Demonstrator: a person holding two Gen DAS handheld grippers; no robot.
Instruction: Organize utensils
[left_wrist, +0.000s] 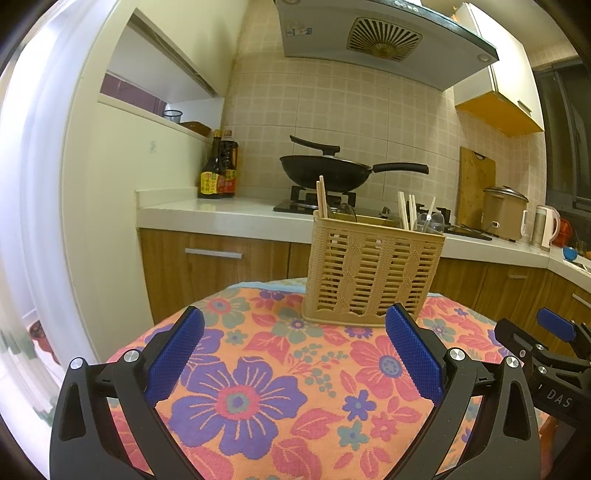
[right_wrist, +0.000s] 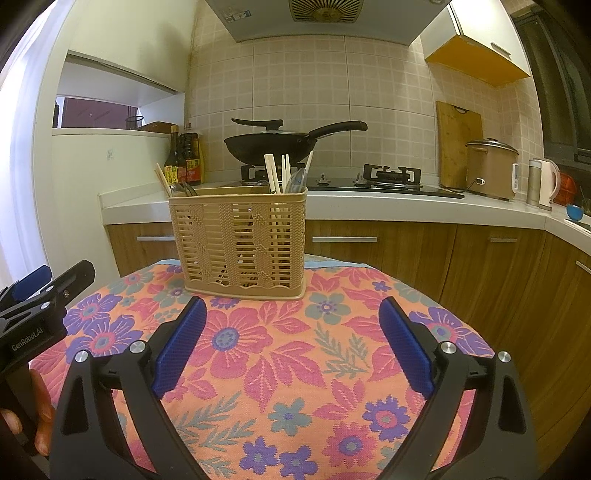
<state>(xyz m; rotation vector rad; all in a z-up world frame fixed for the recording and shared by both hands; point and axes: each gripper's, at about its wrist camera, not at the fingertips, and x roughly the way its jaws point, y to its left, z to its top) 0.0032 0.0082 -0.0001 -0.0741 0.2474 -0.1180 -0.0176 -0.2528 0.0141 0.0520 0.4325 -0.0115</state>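
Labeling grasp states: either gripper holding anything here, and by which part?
Nothing held. Left gripper and right gripper are both open over the floral tablecloth, short of the tan slatted plastic utensil basket.

My pads (right_wrist: 181, 343) are rough blue rubber. The basket (right_wrist: 240, 243) looks matt woven plastic, the chopsticks (right_wrist: 272, 173) pale wood, the tablecloth (right_wrist: 295, 369) coarse flowered cloth.
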